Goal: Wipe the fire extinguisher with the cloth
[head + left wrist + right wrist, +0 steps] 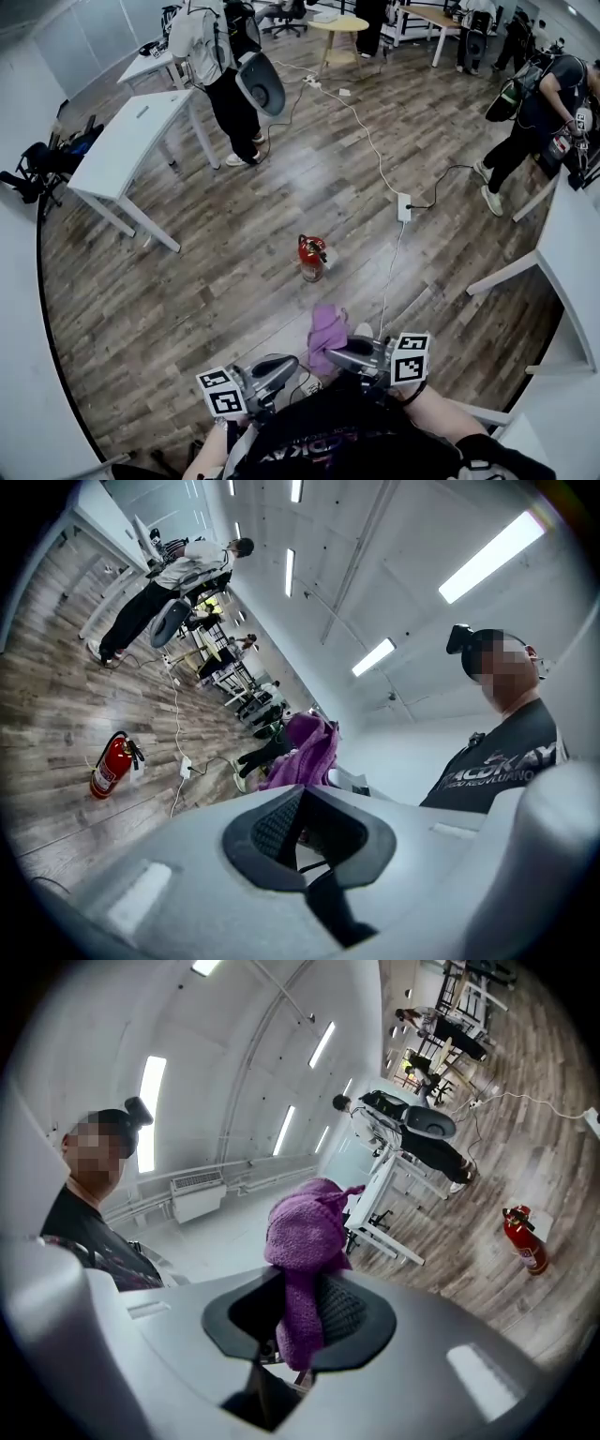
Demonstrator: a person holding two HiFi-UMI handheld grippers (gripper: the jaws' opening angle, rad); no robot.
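Note:
A small red fire extinguisher (312, 258) stands upright on the wooden floor, some way ahead of both grippers. It also shows in the left gripper view (112, 765) and the right gripper view (525, 1241). My right gripper (336, 354) is shut on a purple cloth (326, 333), which bunches out past its jaws (305, 1237). To its left, my left gripper (278, 368) is shut with nothing between its jaws (298, 829). The cloth (305, 752) appears beyond it in the left gripper view.
A white power strip (404, 206) with cables lies on the floor right of the extinguisher. White tables stand at left (131, 141) and right (562, 244). One person (220, 56) stands at the back left, another (534, 122) at the right.

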